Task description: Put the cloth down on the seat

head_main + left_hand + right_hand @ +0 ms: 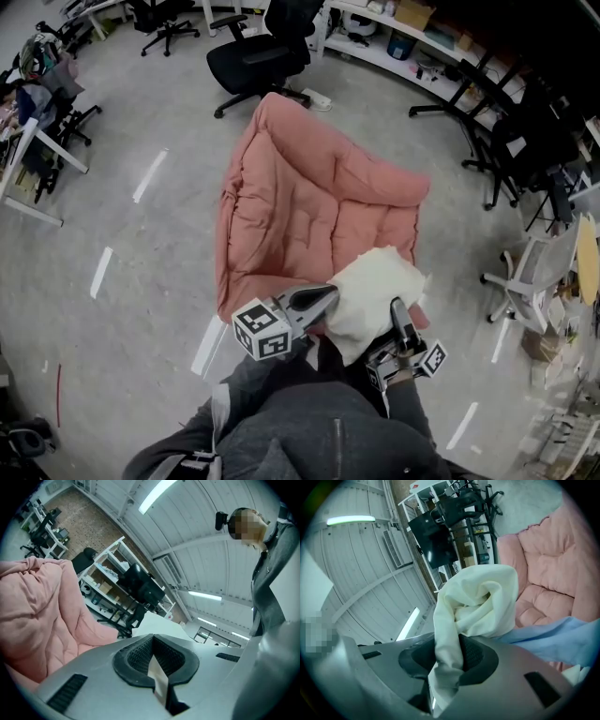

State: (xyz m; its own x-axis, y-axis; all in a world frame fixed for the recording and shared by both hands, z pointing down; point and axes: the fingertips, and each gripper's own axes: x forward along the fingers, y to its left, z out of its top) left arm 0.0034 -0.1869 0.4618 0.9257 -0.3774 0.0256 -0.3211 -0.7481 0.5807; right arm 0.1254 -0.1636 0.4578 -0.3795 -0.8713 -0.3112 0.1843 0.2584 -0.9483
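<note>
A cream cloth (370, 291) hangs bunched between my two grippers over the near edge of the pink cushioned seat (300, 197). My left gripper (326, 298) is shut on a thin edge of the cloth; in the left gripper view that pale strip (158, 679) sits pinched in the closed jaws, with the seat (33, 606) to the left. My right gripper (398, 314) is shut on a thick fold of the cloth (478, 602), which bulges up from the jaws (447, 663). The seat (548, 569) lies beyond it to the right.
A black office chair (258, 56) stands behind the seat, with desks and shelves (412, 47) along the back. More chairs (520, 277) crowd the right side. White tape marks (150, 173) line the grey floor. A pale blue fabric (553, 639) crosses the right gripper view.
</note>
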